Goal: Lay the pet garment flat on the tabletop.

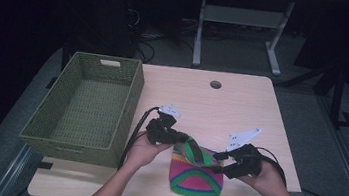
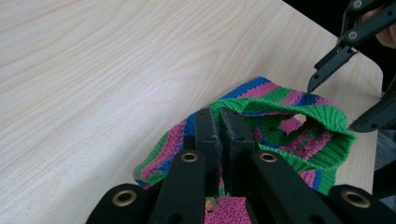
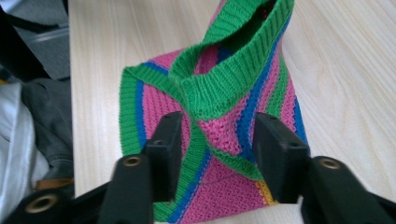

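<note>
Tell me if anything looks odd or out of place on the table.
Nothing is spilled or damaged. The striped knit bag is rumpled, its green rim pinched by the left gripper. The woven basket overhangs the table's left edge.

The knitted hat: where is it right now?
In the high view the knitted hat lies near the table's front edge, between both grippers, right of the green basket.
</note>
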Demonstrator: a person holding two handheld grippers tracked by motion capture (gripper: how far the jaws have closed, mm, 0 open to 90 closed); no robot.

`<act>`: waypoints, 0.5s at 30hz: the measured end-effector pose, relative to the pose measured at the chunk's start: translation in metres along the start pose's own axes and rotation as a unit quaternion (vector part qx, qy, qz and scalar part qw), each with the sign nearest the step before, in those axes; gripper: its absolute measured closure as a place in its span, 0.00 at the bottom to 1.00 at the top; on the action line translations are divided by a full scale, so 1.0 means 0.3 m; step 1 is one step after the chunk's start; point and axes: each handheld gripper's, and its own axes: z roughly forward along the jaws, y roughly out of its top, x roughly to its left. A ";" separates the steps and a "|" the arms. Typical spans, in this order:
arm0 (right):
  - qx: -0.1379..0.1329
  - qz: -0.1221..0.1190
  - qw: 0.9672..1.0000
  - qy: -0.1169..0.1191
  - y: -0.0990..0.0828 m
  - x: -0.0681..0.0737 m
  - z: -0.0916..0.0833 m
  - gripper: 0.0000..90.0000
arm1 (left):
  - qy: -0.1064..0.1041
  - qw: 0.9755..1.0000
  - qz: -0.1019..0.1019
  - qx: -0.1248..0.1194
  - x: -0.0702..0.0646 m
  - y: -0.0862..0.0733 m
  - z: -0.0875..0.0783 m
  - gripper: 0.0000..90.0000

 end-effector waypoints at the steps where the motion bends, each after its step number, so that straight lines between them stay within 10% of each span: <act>1: 0.007 -0.006 1.000 -0.005 0.001 -0.002 0.008 0.72 | 0.000 1.000 -0.001 -0.001 0.002 0.000 0.000 0.96; 7: 0.006 0.002 1.000 -0.014 0.009 -0.016 0.008 0.93 | -0.002 1.000 -0.007 -0.005 0.007 0.002 0.001 0.96; 15: -0.011 0.032 0.999 -0.020 0.019 -0.049 -0.018 0.94 | -0.009 1.000 -0.002 -0.010 0.011 0.012 -0.007 0.89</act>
